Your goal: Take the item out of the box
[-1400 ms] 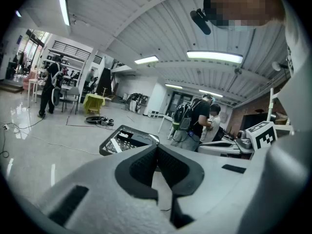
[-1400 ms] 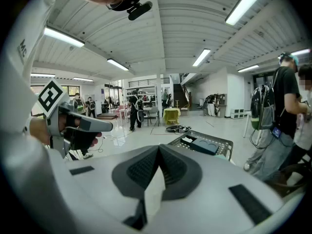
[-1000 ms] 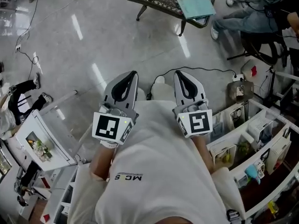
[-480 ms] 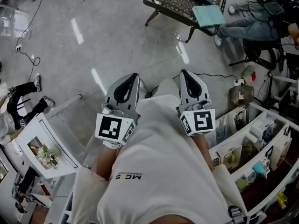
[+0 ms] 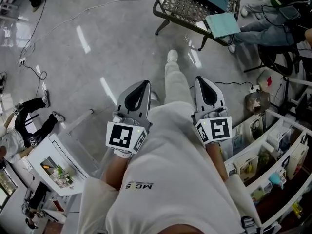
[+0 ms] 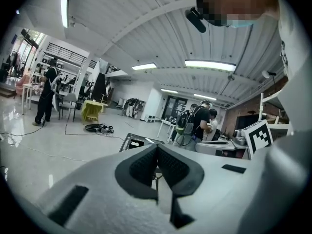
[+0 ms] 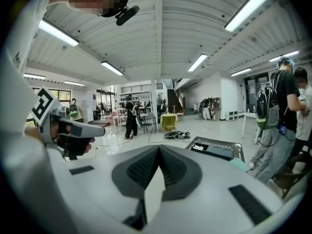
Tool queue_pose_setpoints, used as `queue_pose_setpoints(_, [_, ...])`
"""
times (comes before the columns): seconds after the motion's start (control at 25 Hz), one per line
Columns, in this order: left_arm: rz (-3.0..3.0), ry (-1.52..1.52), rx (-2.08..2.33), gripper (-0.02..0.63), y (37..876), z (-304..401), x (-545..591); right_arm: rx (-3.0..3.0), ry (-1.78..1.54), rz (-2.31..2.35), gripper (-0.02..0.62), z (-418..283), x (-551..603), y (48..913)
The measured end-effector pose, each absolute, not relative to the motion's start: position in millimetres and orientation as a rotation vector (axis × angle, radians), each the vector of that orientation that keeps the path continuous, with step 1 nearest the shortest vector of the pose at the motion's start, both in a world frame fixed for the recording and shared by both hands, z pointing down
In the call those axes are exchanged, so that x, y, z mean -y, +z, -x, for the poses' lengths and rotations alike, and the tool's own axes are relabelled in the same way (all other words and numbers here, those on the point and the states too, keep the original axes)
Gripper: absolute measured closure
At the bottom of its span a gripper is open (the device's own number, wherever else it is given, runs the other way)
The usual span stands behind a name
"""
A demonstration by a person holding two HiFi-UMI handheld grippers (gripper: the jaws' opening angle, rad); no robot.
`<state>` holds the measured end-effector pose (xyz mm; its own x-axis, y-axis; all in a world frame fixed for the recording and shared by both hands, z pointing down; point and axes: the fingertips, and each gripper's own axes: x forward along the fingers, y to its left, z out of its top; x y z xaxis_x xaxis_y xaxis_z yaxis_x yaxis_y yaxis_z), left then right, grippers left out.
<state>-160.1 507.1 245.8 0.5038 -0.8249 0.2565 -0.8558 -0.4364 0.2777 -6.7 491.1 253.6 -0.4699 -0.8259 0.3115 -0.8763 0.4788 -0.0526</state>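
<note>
The leg point(image 5: 174, 82) has stepped forward — left gripper point(image 5: 142, 86), right gripper point(image 5: 201, 82) closed, empty.

Mesh table point(image 5: 187, 9) — teal folder point(image 5: 223, 24) at its corner.

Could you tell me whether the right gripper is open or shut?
Shut: the right gripper fingers touch at the tips, nothing between them.
</note>
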Motion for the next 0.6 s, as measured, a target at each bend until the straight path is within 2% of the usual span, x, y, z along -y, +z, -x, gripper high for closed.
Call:
queue_pose_setpoints(0.32, [-2.381,0.210,1.376,0.581,265.8,134.7,-365.7,2.446,0.311,-1.502,0.581,-24.6,-345.7,285.5])
queue_pose_setpoints(0.6, [-2.375,0.269,1.332,0.581,258.3,74.7,-198.2,2.476,0.383,-1.355,0.581,-50.6,-178.5,298.6])
